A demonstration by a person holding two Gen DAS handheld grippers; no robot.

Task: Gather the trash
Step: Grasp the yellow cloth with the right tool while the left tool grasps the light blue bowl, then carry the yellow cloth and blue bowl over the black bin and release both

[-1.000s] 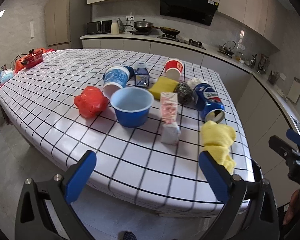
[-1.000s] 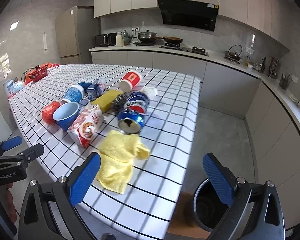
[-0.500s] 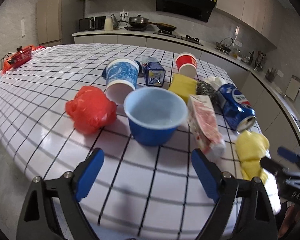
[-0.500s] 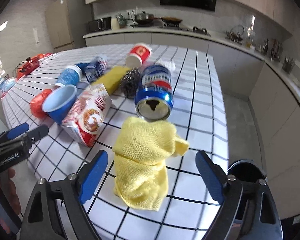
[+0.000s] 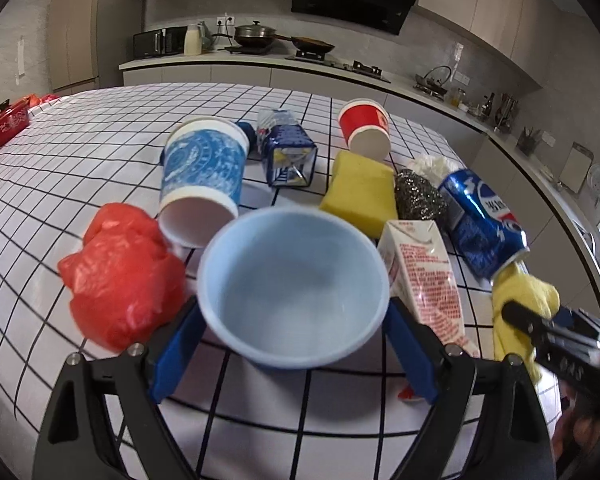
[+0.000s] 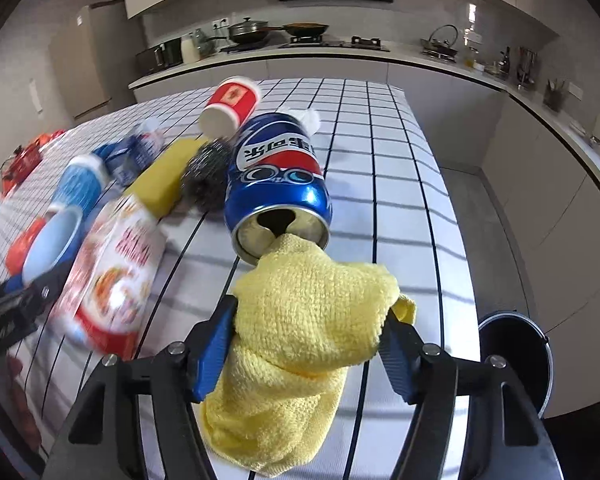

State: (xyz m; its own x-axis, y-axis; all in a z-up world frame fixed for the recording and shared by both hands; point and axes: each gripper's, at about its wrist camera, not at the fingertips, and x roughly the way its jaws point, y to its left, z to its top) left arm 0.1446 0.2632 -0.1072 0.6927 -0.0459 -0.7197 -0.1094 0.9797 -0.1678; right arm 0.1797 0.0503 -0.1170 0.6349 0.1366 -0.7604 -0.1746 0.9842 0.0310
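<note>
The left gripper (image 5: pixel 292 344) has been brought down and forward from beyond the near edge of the table (image 5: pixel 100 128); the blue bowl (image 5: pixel 294 286), a second ago well ahead of it, is now bracketed between its blue fingers (image 5: pixel 176 354); whether the pads press on the bowl cannot be told. The right gripper (image 6: pixel 306 350) has likewise been carried in from beyond the table's edge to the yellow cloth (image 6: pixel 300 336); its jaws have just been closing, and the cloth now lies between them, touched on both sides; the cloth's far end is now seen against the mouth of the blue can (image 6: pixel 278 184).
</note>
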